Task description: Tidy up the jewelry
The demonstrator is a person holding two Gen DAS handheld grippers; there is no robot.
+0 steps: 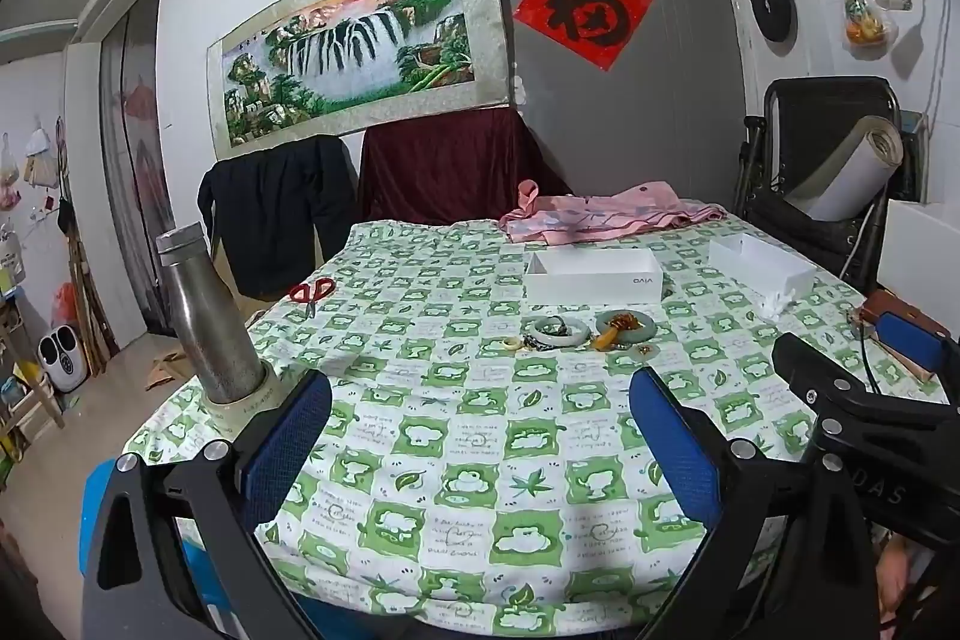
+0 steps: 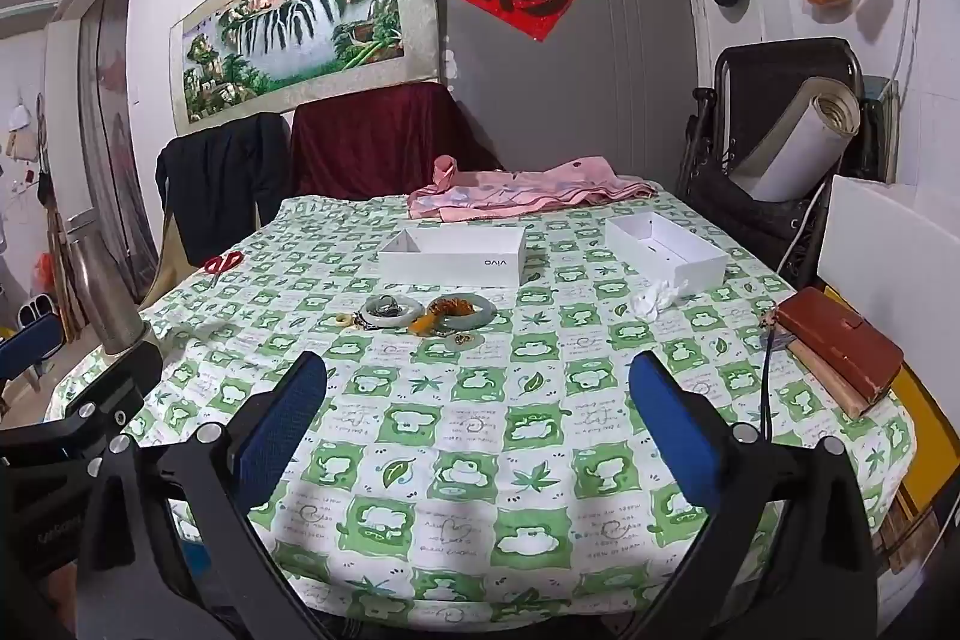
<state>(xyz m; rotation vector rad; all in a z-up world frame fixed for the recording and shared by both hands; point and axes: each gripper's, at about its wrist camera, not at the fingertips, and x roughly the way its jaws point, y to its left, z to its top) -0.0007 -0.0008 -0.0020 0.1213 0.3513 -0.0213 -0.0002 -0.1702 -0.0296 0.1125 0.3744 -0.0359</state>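
Observation:
A small heap of jewelry lies mid-table: a pale jade bangle (image 1: pixel 561 331) (image 2: pixel 393 311), a greener bangle (image 1: pixel 627 325) (image 2: pixel 465 314) with an amber bead string on it, a small ring (image 1: pixel 512 342) (image 2: pixel 343 320) and a small gold piece (image 2: pixel 464 339). Behind it stands an open white box (image 1: pixel 594 274) (image 2: pixel 453 253); a second open white box (image 1: pixel 759 265) (image 2: pixel 663 244) stands to the right. My left gripper (image 1: pixel 480 400) and right gripper (image 2: pixel 477 382) are both open and empty, hovering above the near part of the table, well short of the jewelry.
A steel bottle (image 1: pixel 207 316) stands at the table's left edge. Red scissors (image 1: pixel 311 293) (image 2: pixel 222 263) lie far left. Pink cloth (image 2: pixel 528 193) lies at the back. A brown wallet (image 2: pixel 840 346) and crumpled tissue (image 2: pixel 651 298) are on the right. Chairs surround the table.

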